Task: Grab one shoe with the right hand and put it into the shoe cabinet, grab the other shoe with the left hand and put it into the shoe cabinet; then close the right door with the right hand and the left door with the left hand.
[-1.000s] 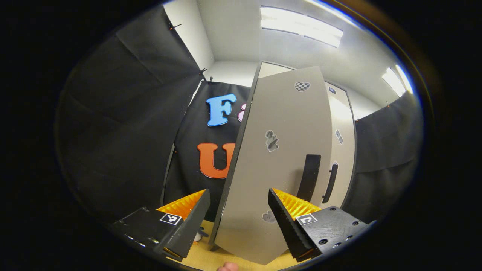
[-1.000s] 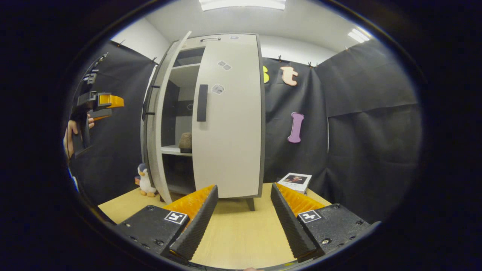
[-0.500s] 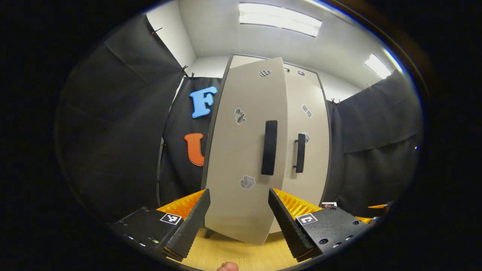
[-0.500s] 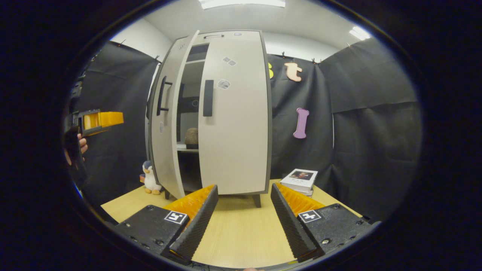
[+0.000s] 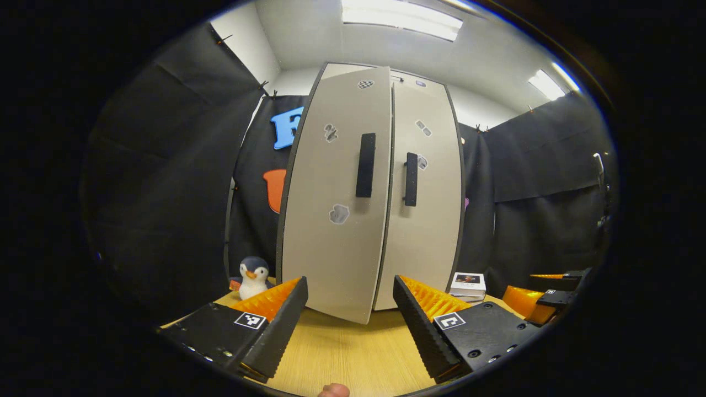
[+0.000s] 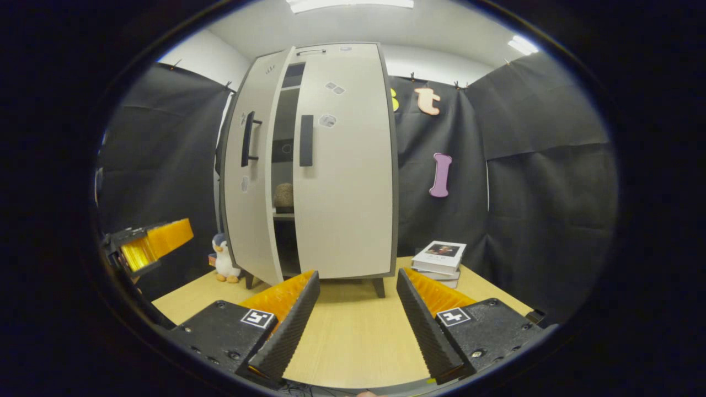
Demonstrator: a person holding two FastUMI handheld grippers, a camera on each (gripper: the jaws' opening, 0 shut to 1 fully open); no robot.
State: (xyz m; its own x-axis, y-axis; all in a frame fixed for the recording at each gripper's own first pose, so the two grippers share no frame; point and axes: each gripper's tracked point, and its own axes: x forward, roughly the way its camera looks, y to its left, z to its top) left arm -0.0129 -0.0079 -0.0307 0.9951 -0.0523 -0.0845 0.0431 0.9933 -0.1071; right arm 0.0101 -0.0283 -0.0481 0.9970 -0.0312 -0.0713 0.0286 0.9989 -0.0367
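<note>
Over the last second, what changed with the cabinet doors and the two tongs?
The left door swung from wide open to nearly shut; a narrow gap remains, with a shoe visible on the shelf inside. The left tongs pulled back from the door and dropped lower, empty. Unchanged: the right door stays closed, the right tongs stay open over the table, and the penguin toy and books have not moved.

Left tongs (image 5: 348, 309) agape above table (image 5: 353, 358), facing shoe cabinet (image 5: 424, 220); left door (image 5: 331, 220) slightly ajar
</note>
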